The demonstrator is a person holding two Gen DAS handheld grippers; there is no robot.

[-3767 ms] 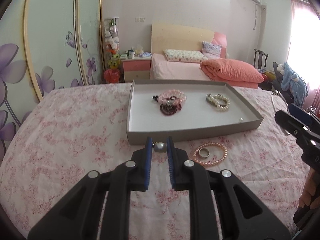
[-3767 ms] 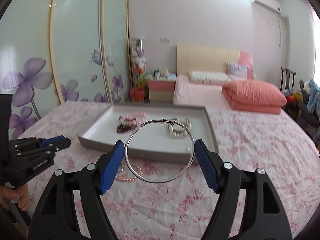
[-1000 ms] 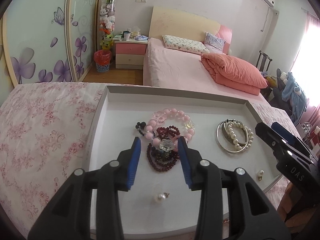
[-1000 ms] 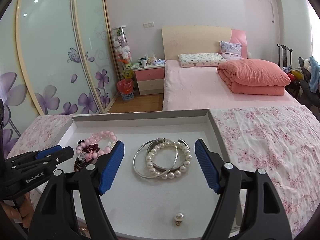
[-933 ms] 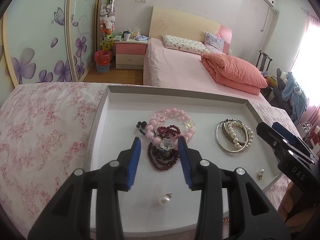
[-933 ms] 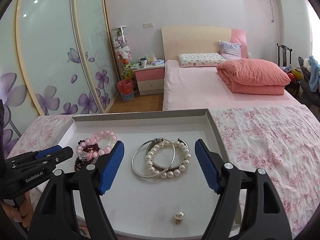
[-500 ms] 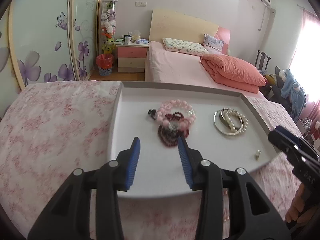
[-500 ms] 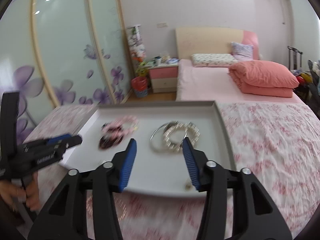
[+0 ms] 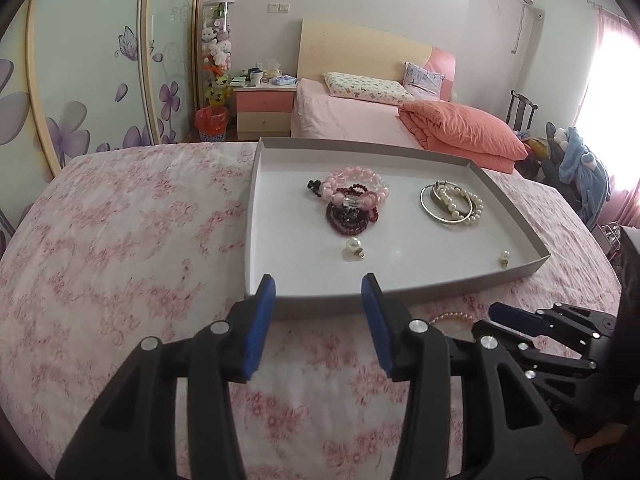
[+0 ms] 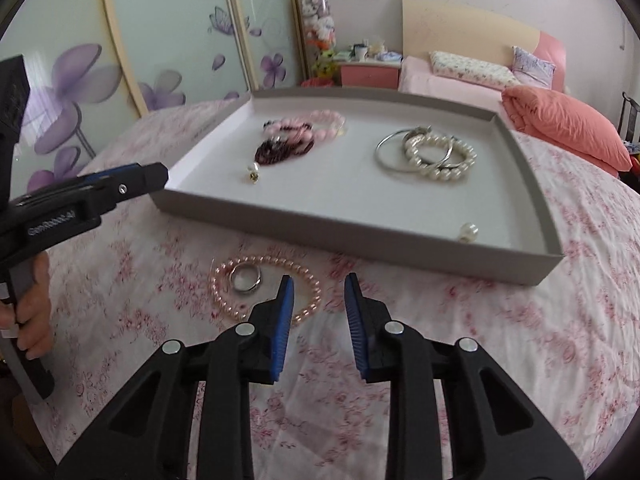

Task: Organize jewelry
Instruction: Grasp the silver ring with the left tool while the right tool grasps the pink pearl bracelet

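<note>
I see the shallow grey cardboard tray lying on the pink floral bedspread. My left gripper hangs at the tray's near wall, fingers spread and empty; my right gripper, also parted and empty, hovers just in front of that wall. Inside the tray lie pink and dark red bead bracelets, a silver bangle with white pearl bracelet and two pearl earrings. In front of the tray, a pink pearl bracelet encircles a silver ring.
</note>
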